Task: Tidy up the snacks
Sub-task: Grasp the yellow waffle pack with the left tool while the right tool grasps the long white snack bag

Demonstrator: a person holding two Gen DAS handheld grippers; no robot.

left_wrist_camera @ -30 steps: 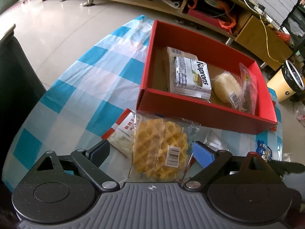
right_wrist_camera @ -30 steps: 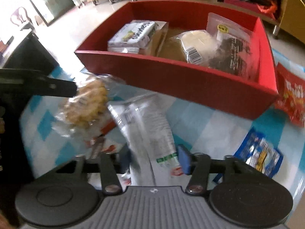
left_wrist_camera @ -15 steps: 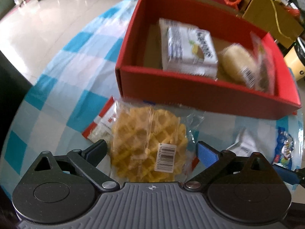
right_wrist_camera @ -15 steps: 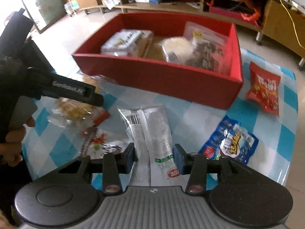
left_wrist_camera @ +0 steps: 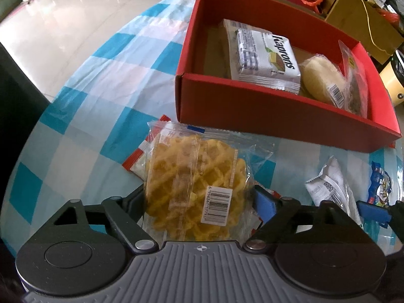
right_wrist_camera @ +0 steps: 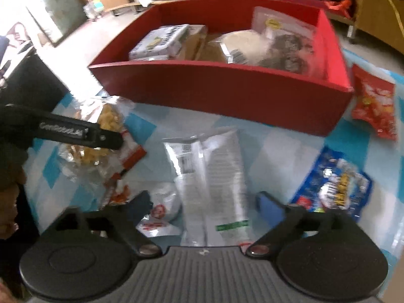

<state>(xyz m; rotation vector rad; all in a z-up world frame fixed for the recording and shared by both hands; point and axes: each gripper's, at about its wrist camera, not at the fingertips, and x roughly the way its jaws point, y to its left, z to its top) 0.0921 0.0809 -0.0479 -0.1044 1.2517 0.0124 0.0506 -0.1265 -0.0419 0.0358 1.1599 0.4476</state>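
- The left gripper (left_wrist_camera: 199, 199) points down at a clear bag of yellow waffle biscuits (left_wrist_camera: 194, 184) that lies on the blue and white checked tablecloth (left_wrist_camera: 83, 96).
- Its jaws have just been closing, and now both pads sit right at the sides of the waffle bag. I cannot tell if they squeeze it yet.
- The right gripper (right_wrist_camera: 204, 202) has just been opening its jaws, and they now stand wide.
- A long silver and white snack packet (right_wrist_camera: 214, 176) lies flat on the cloth between the wide jaws, and the pads do not press on it.
- The big red cardboard box (left_wrist_camera: 277, 106) sits just behind both snacks.
- Inside the box are a white wafer pack (left_wrist_camera: 267, 58), a pale round bun in a clear wrap (left_wrist_camera: 320, 78) and a clear bag of dark bits (left_wrist_camera: 353, 85).
- A red chip bag (right_wrist_camera: 373, 101) and a blue snack bag (right_wrist_camera: 335, 189) lie on the cloth near the right gripper.
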